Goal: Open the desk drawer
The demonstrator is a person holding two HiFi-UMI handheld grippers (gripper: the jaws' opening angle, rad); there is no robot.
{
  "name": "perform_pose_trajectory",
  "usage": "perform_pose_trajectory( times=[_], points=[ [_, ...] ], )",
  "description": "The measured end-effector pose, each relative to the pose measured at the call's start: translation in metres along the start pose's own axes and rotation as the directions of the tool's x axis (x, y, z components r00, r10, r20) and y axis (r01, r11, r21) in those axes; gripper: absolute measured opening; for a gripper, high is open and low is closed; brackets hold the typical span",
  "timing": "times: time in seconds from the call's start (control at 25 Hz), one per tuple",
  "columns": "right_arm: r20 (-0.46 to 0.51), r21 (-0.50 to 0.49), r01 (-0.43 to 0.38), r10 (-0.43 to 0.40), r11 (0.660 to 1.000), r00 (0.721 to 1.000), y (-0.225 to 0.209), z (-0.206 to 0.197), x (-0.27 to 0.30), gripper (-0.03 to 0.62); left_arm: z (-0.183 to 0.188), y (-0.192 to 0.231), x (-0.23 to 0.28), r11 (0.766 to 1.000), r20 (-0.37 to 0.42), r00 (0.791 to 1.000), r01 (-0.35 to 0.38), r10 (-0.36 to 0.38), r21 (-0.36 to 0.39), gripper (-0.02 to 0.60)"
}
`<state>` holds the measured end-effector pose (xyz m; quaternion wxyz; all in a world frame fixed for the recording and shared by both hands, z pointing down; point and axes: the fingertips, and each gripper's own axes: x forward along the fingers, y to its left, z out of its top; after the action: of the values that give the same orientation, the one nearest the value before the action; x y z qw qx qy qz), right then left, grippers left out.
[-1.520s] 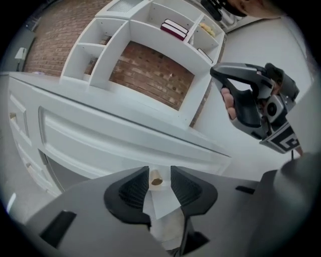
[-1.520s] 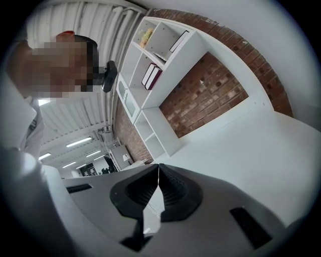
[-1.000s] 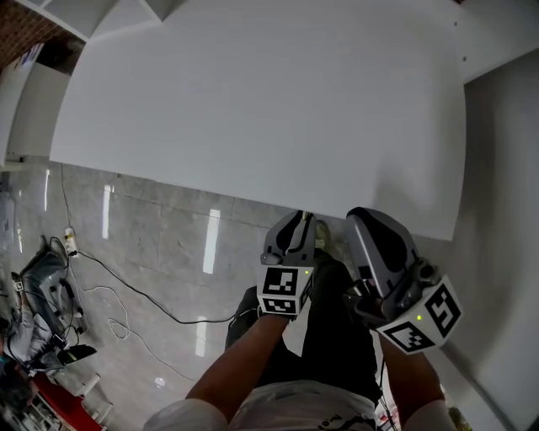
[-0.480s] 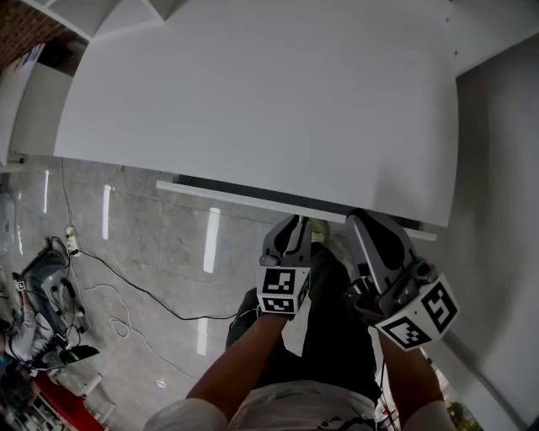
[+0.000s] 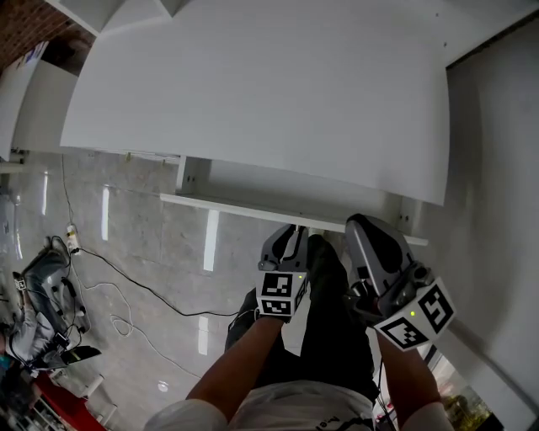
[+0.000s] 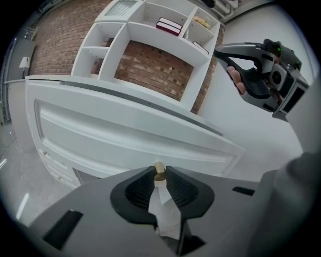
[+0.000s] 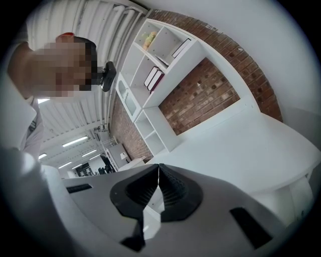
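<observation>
Camera layout
Head view looks steeply down on the bench (image 5: 253, 84); both gripper views sit close behind their jaws, sharing the far shelving (image 6: 150, 15).

The white desk drawer (image 5: 253, 206), with a broad front panel framed by a raised border, stands partly out from under the white desk top (image 5: 253, 93), level and parallel to its edge. The front runs wide across directly ahead of the left gripper (image 6: 159, 174), which meets it near the middle of its width. The drawer's small round brass-coloured knob (image 6: 159, 170) is pinched between that gripper's jaw tips.
</observation>
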<state>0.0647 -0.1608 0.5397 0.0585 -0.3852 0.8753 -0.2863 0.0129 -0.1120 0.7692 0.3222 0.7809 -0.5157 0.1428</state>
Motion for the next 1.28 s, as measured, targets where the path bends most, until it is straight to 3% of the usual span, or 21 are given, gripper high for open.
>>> perform_pose_trajectory(
  times=[0.16, 1.28],
  points=[
    [0.002, -0.003, 0.012, -0.012, 1.000, 1.000, 0.009, -0.004, -0.014, 0.018, -0.009, -0.003, -0.012, 1.000, 0.018, 1.000, -0.001, 0.001, 0.007, 0.071],
    [0.003, -0.017, 0.018, -0.018, 1.000, 1.000, 0.074, -0.030, -0.061, 0.018, -0.079, -0.020, -0.097, 0.999, -0.074, 0.997, 0.042, -0.039, 0.029, 0.071]
  ],
)
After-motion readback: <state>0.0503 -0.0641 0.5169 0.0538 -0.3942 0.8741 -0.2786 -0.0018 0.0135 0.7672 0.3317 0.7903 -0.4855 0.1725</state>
